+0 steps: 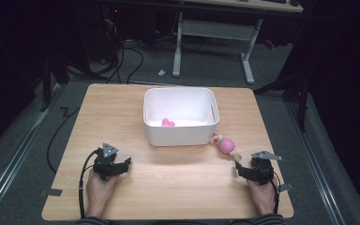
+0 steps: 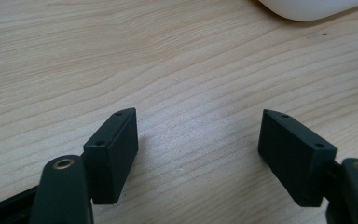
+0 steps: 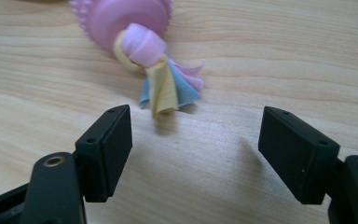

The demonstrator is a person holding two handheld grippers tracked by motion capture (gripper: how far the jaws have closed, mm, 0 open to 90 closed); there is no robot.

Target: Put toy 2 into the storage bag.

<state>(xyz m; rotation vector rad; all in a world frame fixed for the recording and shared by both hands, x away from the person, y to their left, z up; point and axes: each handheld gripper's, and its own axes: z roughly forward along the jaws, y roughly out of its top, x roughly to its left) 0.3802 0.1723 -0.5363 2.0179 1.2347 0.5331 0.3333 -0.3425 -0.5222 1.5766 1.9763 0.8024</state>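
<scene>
Grippers are both parked near the front edge of the wooden table (image 1: 122, 103), 1 in each hand. Left gripper (image 2: 198, 140) has its jaws apart with just bare wood between them, holding nothing. Right gripper (image 3: 196, 144) is also spread, nothing clamped; the pink toy (image 3: 126, 21) with the pastel cloth tassel (image 3: 168, 88) lies just ahead of its tips, tassel end pointing at the gap but not inside it. From the high view that toy sits on the table right by the front right corner of the white bin (image 1: 180, 133). Small pink thing (image 1: 168, 123) sits inside the bin, can't tell what it is.
</scene>
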